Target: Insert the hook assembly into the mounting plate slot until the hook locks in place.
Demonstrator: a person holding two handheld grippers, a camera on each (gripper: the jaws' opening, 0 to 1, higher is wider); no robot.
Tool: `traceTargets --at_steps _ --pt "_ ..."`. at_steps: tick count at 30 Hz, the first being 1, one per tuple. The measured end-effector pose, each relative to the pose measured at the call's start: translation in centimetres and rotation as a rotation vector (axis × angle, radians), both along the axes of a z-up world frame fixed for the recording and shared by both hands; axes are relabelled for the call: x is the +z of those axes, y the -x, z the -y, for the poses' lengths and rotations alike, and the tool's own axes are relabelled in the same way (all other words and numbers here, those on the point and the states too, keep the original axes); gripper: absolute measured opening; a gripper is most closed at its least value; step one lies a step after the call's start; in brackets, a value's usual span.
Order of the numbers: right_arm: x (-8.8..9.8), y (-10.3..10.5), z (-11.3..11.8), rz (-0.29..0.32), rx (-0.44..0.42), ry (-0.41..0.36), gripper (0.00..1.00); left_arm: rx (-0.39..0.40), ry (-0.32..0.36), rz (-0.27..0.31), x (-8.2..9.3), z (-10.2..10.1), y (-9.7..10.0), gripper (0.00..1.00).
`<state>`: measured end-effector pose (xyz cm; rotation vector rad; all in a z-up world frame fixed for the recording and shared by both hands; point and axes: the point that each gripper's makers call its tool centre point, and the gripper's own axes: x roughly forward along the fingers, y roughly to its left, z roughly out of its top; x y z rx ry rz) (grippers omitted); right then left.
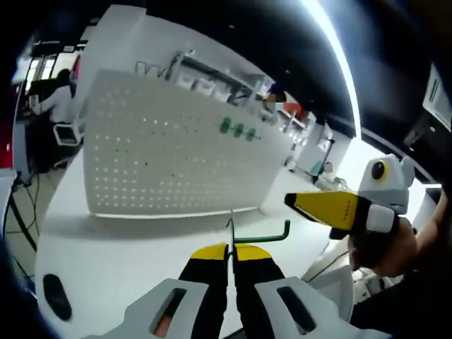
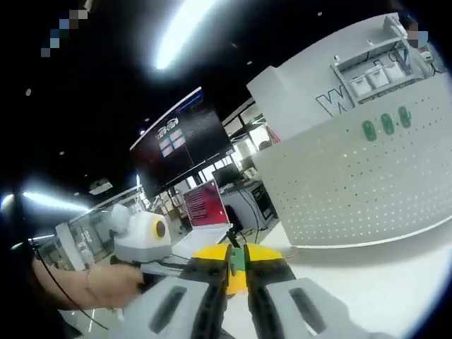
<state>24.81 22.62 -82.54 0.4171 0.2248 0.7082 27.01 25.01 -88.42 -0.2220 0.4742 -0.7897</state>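
A white pegboard mounting plate (image 1: 169, 155) stands upright on the white table (image 1: 120, 247), with three green pieces (image 1: 238, 130) set near its top right. My left gripper (image 1: 231, 248) is shut on a green wire hook (image 1: 265, 236) whose bent end points right, short of the plate. My right gripper (image 1: 328, 207) comes in from the right, held by a hand (image 1: 388, 247). In the right gripper view the plate (image 2: 367, 191) stands to the right with the green pieces (image 2: 387, 123), and my right gripper (image 2: 236, 258) is shut on a small green part (image 2: 237, 260).
A person (image 1: 62, 99) sits at a desk far left beside a chair (image 1: 67, 134). A dark oval (image 1: 56, 296) lies on the table's near left. Shelving (image 1: 212, 78) rises behind the plate. A red screen (image 2: 205, 205) and a large dark display (image 2: 183, 138) stand beyond the table.
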Motion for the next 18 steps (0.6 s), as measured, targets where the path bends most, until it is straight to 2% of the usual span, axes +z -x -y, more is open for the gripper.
traceTargets --at_steps 4,6,9,11,18 --pt "-0.3 0.1 -0.1 -0.003 0.011 0.017 0.07 0.008 -0.025 0.019 0.3 0.4 -0.3 0.01" --pt "-0.7 0.1 -0.6 -0.023 0.034 0.015 0.08 -0.005 -0.037 0.034 0.4 0.9 -0.2 0.01" --pt "-1.4 -0.1 -0.9 -0.043 0.034 0.032 0.09 -0.044 -0.097 0.1 0.5 1.7 0.1 0.01" --pt "-1.7 -0.1 -1.0 -0.033 0.029 0.062 0.09 -0.06 -0.137 0.119 0.2 1.8 0.3 0.01" --pt "-2.6 -0.2 -1.4 -0.088 0.048 0.034 0.09 -0.076 -0.131 0.159 0.5 2.1 0.6 0.01"
